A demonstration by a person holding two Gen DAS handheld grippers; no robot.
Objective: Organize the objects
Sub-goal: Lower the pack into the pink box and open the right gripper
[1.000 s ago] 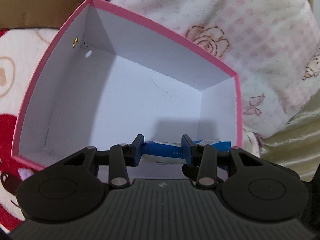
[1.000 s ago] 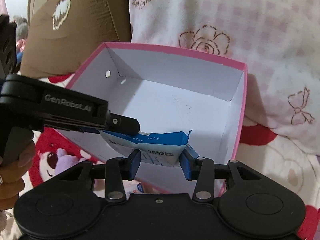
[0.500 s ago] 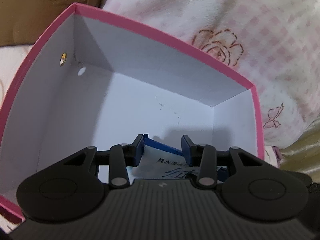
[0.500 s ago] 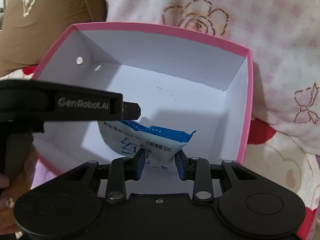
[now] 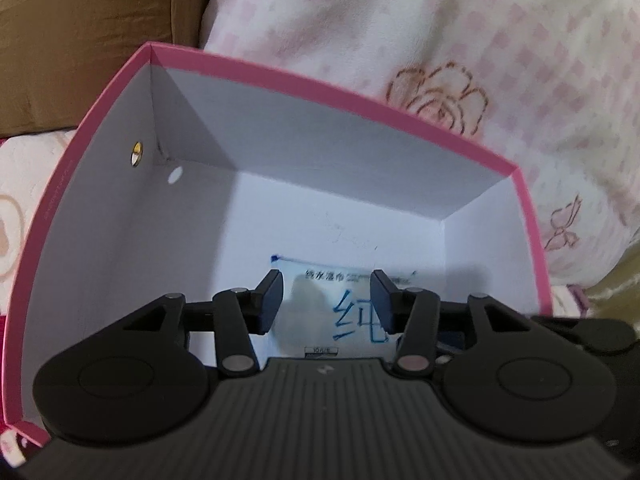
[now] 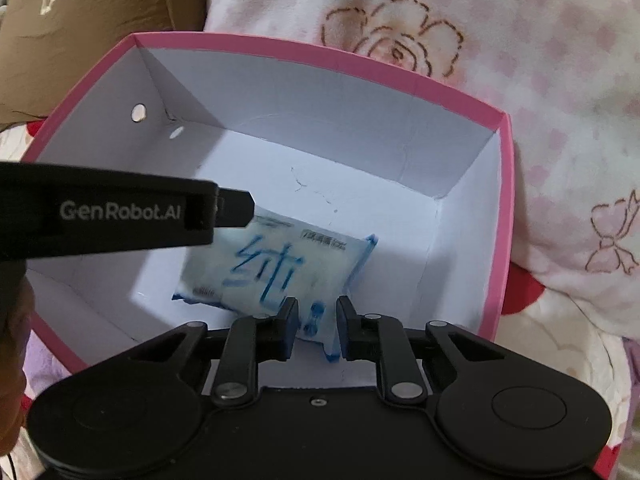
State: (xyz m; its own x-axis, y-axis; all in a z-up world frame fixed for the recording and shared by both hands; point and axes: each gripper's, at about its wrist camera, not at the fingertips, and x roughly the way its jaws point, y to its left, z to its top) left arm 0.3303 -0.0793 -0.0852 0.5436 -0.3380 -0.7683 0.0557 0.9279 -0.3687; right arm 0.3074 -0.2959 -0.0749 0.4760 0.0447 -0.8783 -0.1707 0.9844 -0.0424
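Note:
A pink box with a white inside sits on bedding. A white and blue wipes packet lies on the box floor near the front. My left gripper hangs open over the packet, its fingers apart and off it. It also shows in the right wrist view, reaching in from the left above the packet. My right gripper is slightly open at the packet's near edge, with the packet corner between its fingers; whether they touch it is unclear.
A pink-checked blanket with rose prints lies behind and right of the box. A brown cushion stands at the back left. A red and white cartoon-print sheet lies under the box.
The packet went from held upright over the box rim to lying flat on the box floor. My left gripper opened off it. Both grippers moved further into the box.

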